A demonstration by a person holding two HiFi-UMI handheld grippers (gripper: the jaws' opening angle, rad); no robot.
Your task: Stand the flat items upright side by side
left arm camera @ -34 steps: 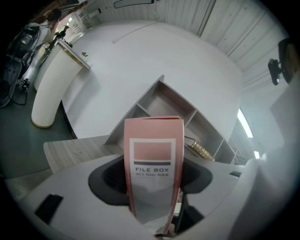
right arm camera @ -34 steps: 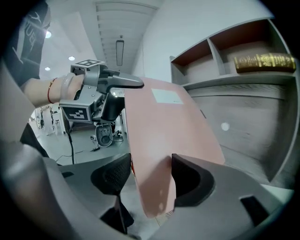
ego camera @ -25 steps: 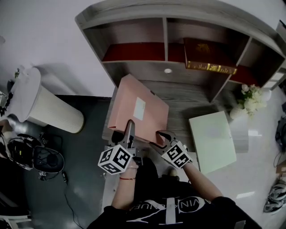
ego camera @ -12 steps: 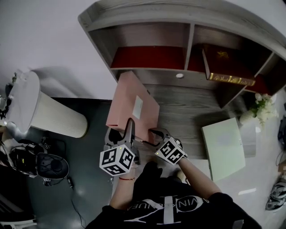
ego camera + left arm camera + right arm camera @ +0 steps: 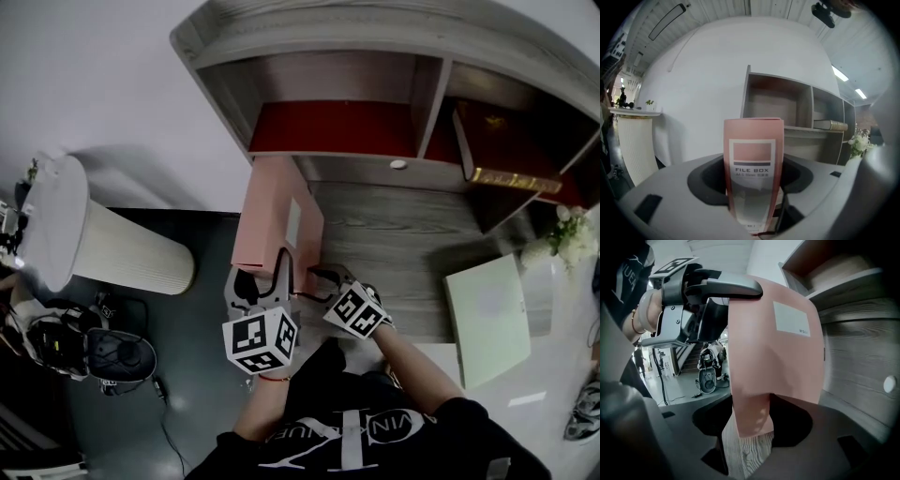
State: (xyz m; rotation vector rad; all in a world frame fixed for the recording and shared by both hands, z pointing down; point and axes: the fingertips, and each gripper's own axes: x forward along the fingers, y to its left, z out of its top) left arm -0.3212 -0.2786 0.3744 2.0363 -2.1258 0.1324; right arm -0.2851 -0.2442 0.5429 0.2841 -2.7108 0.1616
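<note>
A pink file box [image 5: 277,214] stands nearly on edge at the left end of the grey wooden desk [image 5: 403,234], in front of the shelf unit. My left gripper [image 5: 262,275] is shut on its near spine, which bears the label in the left gripper view [image 5: 752,164]. My right gripper [image 5: 315,281] is shut on the box's near lower corner, with the broad pink face [image 5: 773,348] rising ahead of it. The left gripper [image 5: 712,287] also shows in the right gripper view, clamped over the box's upper edge. A pale green file box [image 5: 489,314] lies flat at the desk's right.
The shelf unit [image 5: 328,127] has red-lined compartments; a dark red box with a gold edge [image 5: 502,150] leans in the right one. A white fluted bin [image 5: 103,239] stands on the floor at left, flowers [image 5: 574,234] at far right. The desk's left edge runs just beside the pink box.
The pink box has tipped from lying slanted to nearly on edge, its face now narrow in the head view. Both grippers moved with it toward the desk's left end.
</note>
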